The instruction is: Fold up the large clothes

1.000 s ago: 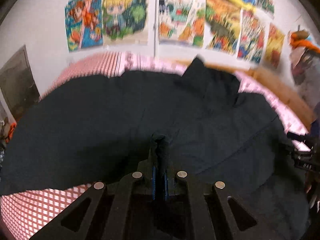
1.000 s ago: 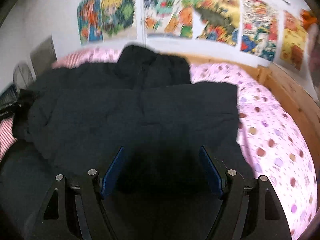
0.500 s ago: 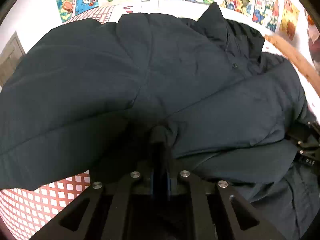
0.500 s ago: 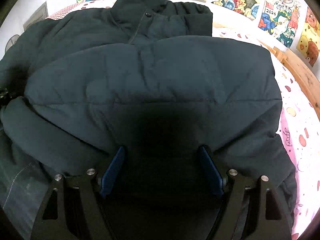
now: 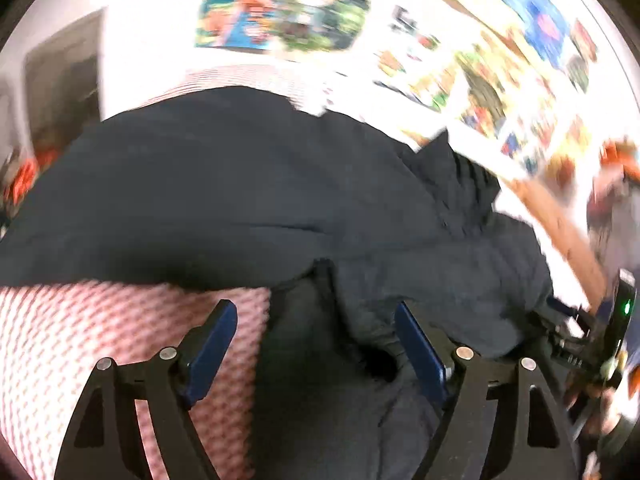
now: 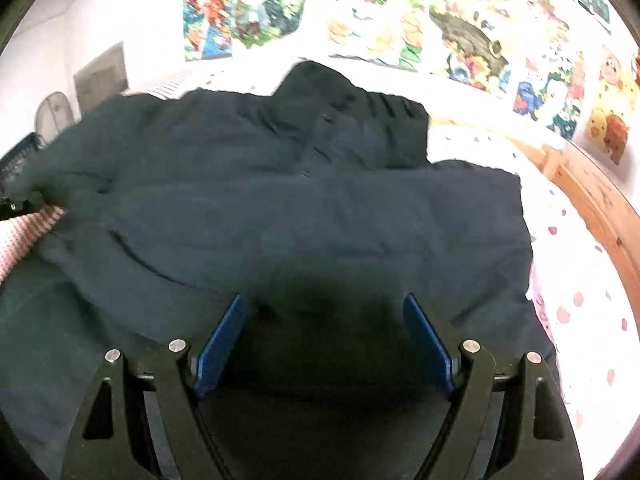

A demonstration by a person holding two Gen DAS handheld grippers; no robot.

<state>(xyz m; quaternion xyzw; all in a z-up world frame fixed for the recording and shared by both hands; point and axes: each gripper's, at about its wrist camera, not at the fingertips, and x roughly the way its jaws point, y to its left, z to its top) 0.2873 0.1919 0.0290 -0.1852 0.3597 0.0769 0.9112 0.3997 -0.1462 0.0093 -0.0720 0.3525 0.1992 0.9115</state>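
Beyond both grippers' parted jaws lies jacket [image 6: 280, 208].

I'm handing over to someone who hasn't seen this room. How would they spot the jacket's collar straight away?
Start at the bed with the pink-spotted sheet, under the wall of cartoon posters. A dark padded jacket covers most of it. The collar is the jacket's peak nearest the posters, the only part standing up from the flat body.
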